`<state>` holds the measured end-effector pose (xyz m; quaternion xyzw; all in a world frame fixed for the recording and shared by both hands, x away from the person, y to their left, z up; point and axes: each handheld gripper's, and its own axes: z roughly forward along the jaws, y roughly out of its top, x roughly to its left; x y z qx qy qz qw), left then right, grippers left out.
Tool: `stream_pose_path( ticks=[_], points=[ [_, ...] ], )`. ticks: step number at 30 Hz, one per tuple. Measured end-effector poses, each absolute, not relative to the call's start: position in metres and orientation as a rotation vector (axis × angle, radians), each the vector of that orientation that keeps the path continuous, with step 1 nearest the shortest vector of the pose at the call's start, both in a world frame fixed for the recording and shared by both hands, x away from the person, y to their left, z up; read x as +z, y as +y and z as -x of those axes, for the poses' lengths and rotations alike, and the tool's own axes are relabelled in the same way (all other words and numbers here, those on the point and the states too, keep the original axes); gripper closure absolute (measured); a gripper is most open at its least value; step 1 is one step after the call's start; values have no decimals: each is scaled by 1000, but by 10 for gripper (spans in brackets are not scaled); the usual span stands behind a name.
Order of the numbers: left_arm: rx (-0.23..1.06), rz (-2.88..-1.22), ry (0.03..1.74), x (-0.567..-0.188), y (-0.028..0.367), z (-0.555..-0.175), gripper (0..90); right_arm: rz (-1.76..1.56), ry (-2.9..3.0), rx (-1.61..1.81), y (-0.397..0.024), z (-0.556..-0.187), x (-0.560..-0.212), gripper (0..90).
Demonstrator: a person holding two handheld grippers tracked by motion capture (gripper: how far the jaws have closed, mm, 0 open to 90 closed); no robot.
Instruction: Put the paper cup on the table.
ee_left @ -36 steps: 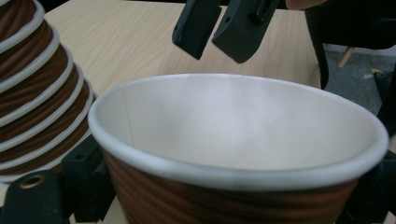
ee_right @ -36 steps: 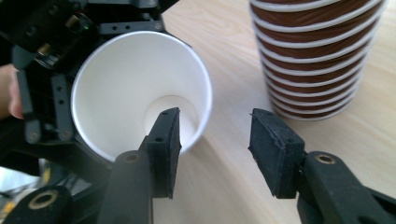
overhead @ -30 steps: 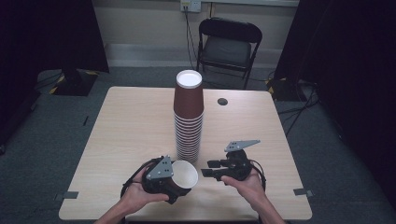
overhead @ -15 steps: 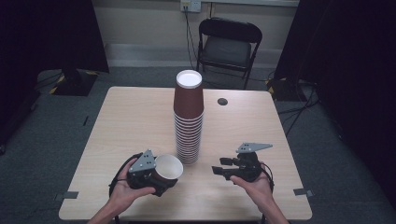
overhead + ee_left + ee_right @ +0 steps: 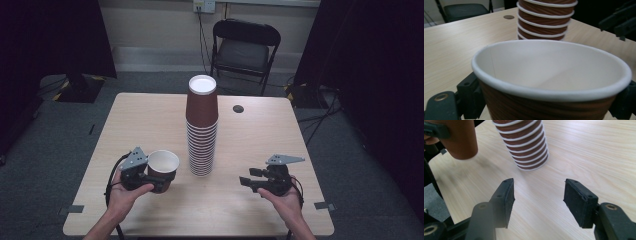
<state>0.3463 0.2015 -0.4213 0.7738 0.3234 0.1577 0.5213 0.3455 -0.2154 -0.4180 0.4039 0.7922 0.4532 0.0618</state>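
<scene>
Near the front edge of the table (image 5: 150, 107), toward its front-left corner, a single brown paper cup (image 5: 163, 169) is held by the left gripper (image 5: 150, 179), the jaws closed on the cup's ribbed wall from both sides. In the left gripper view the cup's white rim (image 5: 551, 75) is seen close up, mouth open upward and tipped slightly toward the camera. The cup's long axis is judged close to upright, with a small lean; whether its base is resting on the table or held just above it cannot be told.

Toward the front-right corner the right gripper (image 5: 246, 182) is held low over the wood, jaws spread wide and gripping nothing, pointed inward across the table toward the stack. In the right gripper view its two black pads (image 5: 506, 200) are seen well apart, with bare wood between them.

Past both grippers, at the middle of the table, the tall stack of cups (image 5: 202, 130) is seen standing upright, mouth down, its closed white base at the top. A small dark disc (image 5: 238, 108) lies near the far edge, and a black folding chair (image 5: 245, 47) stands beyond the table.

The work is judged to be at an early stage: one cup is separated from the stack and turned mouth up, while many cups are left nested. Setting the held cup down is judged to be the step in hand.
</scene>
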Motion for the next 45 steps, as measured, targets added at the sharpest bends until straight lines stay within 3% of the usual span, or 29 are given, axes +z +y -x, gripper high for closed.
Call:
stream_pose_path(
  ticks=[3, 14, 28, 45],
  points=[
    [479, -1833, 798, -419, 204, -351, 101, -1233, 2390, 1355, -219, -345, -422, 412],
    [577, -1758, 874, -415, 209, -373, 97, -1226, 2369, 1353, -224, -339, -427, 400],
    [603, -1700, 966, -416, 216, -419, 93, -1262, 2358, 1349, -229, -335, -430, 402],
    [628, -1675, 1044, -456, 211, -462, 83, -1257, 2388, 1353, -223, -340, -435, 410]
  ],
)
